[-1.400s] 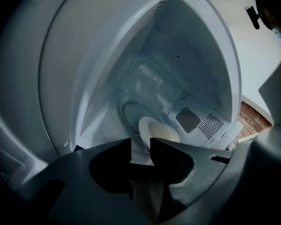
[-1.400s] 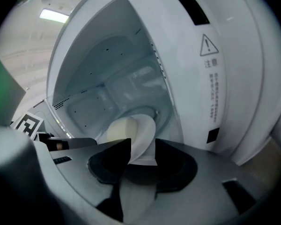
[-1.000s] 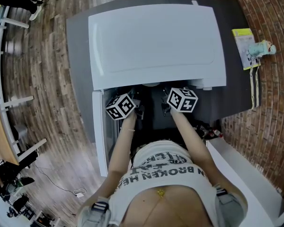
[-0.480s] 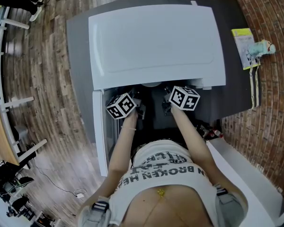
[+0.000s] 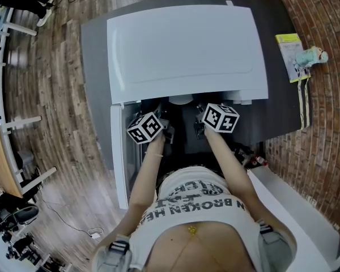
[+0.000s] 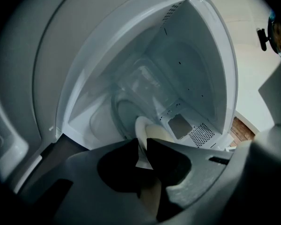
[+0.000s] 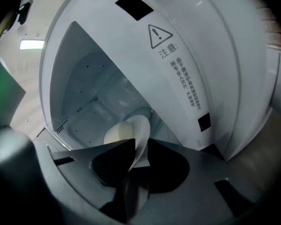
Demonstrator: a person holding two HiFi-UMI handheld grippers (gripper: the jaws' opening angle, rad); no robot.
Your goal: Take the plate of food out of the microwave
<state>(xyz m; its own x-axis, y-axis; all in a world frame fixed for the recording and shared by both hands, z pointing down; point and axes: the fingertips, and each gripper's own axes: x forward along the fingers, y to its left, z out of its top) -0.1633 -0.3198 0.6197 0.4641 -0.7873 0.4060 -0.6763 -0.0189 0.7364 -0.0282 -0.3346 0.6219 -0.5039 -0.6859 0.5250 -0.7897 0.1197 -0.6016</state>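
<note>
Microwave (image 5: 187,50): smooth, glossy white casing. Plate (image 7: 141,139) inside it: smooth pale glaze. Tabletop (image 5: 93,55) beneath it: matt grey. Floor (image 5: 51,89) left of it: grained wood planks; brickwork (image 5: 328,123) right of it: rough, red

A dark grey table (image 5: 93,44) carries the white microwave (image 5: 187,50), which stands straight ahead of your left gripper (image 6: 141,154) and right gripper (image 7: 136,156). A yellow packet (image 5: 290,54) lies near the table's edge, well off to the right gripper's right.
</note>
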